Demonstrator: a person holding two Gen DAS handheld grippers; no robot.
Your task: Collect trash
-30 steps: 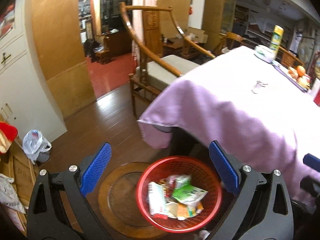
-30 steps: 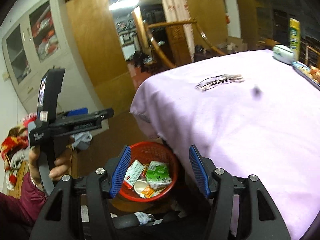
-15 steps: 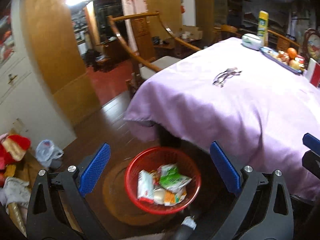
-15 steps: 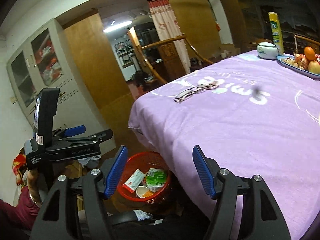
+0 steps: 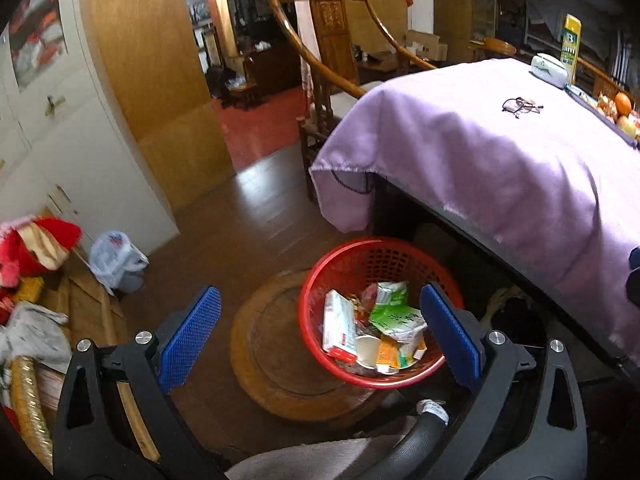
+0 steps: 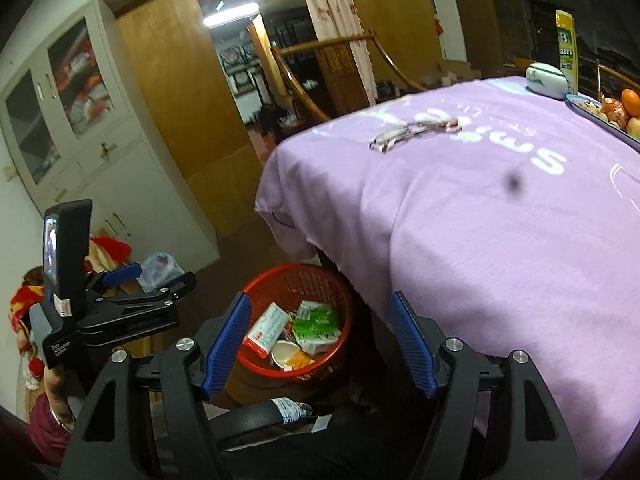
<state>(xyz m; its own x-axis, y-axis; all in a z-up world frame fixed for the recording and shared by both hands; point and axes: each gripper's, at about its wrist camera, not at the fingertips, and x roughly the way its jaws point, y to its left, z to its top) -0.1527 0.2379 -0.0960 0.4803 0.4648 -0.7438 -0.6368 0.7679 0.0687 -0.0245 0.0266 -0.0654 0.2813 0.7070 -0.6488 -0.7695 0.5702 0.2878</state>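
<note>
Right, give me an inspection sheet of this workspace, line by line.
Surface: table under a purple cloth; no trash seen on it.
Job's things: red basket on the floor by the table corner, holding wrappers and a cup.
Clutter: glasses, fruit tray, white dish, yellow carton.
Grippers: left hand-held gripper open, empty; right hand-held gripper open, empty.
Cables: nothing seen.
Surroundings: wooden chair, white cabinet, plastic bag on the floor.

A lived-in home dining room: a bench under a purple cloth (image 5: 500,168), a carved wooden chair (image 5: 332,48), a fruit tray (image 6: 608,116) (oranges visible), and white cabinets (image 6: 92,132) beside wood flooring.
</note>
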